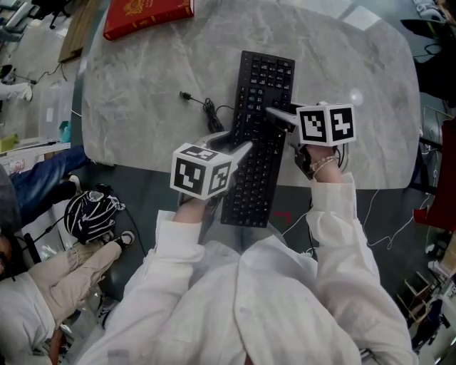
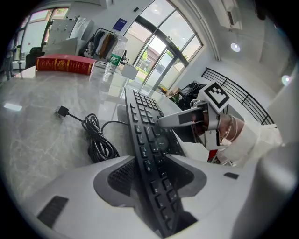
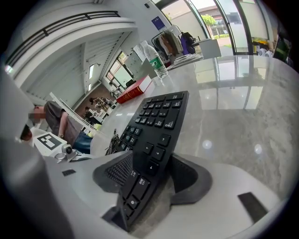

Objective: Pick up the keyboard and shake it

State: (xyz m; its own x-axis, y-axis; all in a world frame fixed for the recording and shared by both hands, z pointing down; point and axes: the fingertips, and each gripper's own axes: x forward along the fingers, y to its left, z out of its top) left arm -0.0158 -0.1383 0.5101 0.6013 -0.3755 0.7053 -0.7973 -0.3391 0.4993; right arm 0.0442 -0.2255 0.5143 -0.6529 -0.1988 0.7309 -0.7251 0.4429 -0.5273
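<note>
White sleeves (image 1: 285,299) of the person fill the bottom of the head view, both arms reaching forward to the grey marbled table (image 1: 142,93). Its near edge runs just ahead of the wrists.

Lengthwise, pointing away from the person, lies the black keyboard (image 1: 260,121). The near end juts past the table edge over the floor; whether the far end rests on the top or hangs just above it I cannot tell.

On the keyboard's left long side, close to the near end, is the left gripper (image 1: 231,142). Its own view shows the jaws pinching the board, one pad on the keys and one on the underside. Across from it, the right gripper (image 1: 274,117) takes the right long side about halfway along, and its pads likewise clamp the board from above and below.

At the table's far left corner lies a red book (image 1: 147,16), well apart from the keyboard. The keyboard's cable (image 1: 210,110) sits bundled just left of it, with the plug end trailing loose on the table. A clear bottle (image 2: 114,58) stands upright beyond the book.
</note>
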